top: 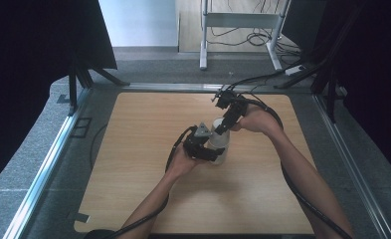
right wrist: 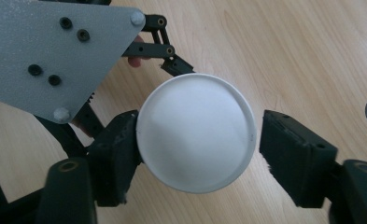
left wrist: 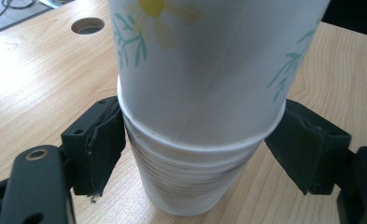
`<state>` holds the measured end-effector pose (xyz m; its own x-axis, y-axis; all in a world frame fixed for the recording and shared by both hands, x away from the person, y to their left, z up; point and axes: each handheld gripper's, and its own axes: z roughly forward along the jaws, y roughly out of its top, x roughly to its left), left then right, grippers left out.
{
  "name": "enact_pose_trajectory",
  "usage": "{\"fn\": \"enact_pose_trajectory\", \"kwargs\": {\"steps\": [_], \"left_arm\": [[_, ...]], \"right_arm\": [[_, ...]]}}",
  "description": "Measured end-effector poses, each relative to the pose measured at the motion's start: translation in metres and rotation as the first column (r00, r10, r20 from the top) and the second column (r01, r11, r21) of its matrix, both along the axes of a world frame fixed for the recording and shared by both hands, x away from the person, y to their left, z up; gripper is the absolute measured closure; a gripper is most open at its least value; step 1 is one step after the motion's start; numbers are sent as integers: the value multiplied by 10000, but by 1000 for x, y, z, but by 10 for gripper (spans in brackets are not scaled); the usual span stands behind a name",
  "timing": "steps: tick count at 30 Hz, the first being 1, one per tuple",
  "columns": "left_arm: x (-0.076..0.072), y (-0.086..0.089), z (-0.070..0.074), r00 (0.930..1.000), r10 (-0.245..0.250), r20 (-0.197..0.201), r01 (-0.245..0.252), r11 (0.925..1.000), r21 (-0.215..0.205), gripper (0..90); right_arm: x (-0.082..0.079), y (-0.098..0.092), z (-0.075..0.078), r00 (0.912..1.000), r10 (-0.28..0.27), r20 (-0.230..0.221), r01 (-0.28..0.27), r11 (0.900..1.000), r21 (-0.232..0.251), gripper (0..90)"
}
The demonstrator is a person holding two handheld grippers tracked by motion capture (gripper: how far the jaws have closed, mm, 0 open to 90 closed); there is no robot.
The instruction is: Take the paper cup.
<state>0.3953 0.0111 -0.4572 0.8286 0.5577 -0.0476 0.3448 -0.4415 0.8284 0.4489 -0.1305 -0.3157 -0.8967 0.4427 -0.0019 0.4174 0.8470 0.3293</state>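
A stack of paper cups [top: 220, 144] stands upright near the middle of the wooden surface [top: 133, 149], a bit toward its right edge. The cups sit one inside the other. The top cup [left wrist: 209, 70] is white with a yellow flower and thin green leaves painted on its side. Its rim sits above many other rims packed close below it. From above, the inside of the top cup [right wrist: 196, 130] looks plain white and round. The left tongs [top: 214, 152] come at the stack from the near left side. In the left gripper view, the left tongs [left wrist: 200, 144] have a black pad on each side of the lower cups, just under the rim of the top cup. Both pads touch the stack and hold it. The right tongs [top: 221, 127] reach down from the far right side to the top of the stack. In the right gripper view, the right tongs [right wrist: 197, 158] sit around the open mouth of the top cup. One pad touches the rim. The other pad stands a tiny bit away from it, so the top cup is not gripped. A grey three-cornered plate [right wrist: 45, 51] sits on the left tongs beside the cup.
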Motion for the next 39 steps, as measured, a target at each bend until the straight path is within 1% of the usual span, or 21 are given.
{"fn": "enact_pose_trajectory", "kwargs": {"steps": [3, 7, 8, 9, 10, 11, 13, 18, 21, 27, 31, 34, 39], "left_arm": [[0, 0, 0, 10000, -8, 18, 8, 10000, 16, 204], [0, 0, 0, 10000, 22, 39, -22, 10000, 40, 204], [0, 0, 0, 10000, 26, 39, -26, 10000, 50, 205], [0, 0, 0, 10000, 22, 15, -22, 10000, 42, 205], [0, 0, 0, 10000, 19, 13, -19, 10000, 41, 205], [-1, 0, 0, 10000, 16, 6, -17, 10000, 48, 205], [-1, 0, 0, 10000, 1, 6, -1, 10000, 77, 205], [-1, 0, 1, 10000, -9, -3, 9, 10000, 95, 204], [0, 0, 1, 10000, -13, -12, 13, 9999, 108, 203], [0, 0, 2, 10000, -33, -16, 34, 9999, 163, 201], [0, 1, 5, 10000, -33, -18, 33, 10000, 49, 201], [0, 3, 9, 10000, -42, -36, 42, 10000, -21, 183], [-2, 5, 14, 9998, -194, -96, 195, 9998, 103, 141]], "right_arm": [[1, 4, 1, 9997, 71, -255, -78, 9995, -301, 351], [1, 10, 3, 9994, 19, -340, -44, 9972, -752, 359], [2, 11, 4, 9993, 152, -354, -180, 9966, -798, 361], [1, 12, 4, 9994, 27, -344, -56, 9962, -865, 364], [1, 14, 5, 9994, 15, -341, -46, 9956, -932, 365], [2, 14, 5, 9994, 115, -329, -145, 9956, -921, 367], [1, 15, 7, 9994, 118, -327, -149, 9953, -952, 369], [0, 13, 19, 9997, 40, -227, -57, 9970, -774, 370], [-1, 10, 27, 9998, 117, -151, -126, 9979, -632, 370], [-3, 5, 40, 10000, 73, -3, -74, 9991, -415, 371], [-6, 2, 48, 9999, 131, 109, -127, 9995, -290, 371], [-8, 0, 54, 9997, 193, 169, -191, 9997, -139, 371], [-13, -4, 64, 9994, 196, 285, -193, 9998, -88, 371]]}}
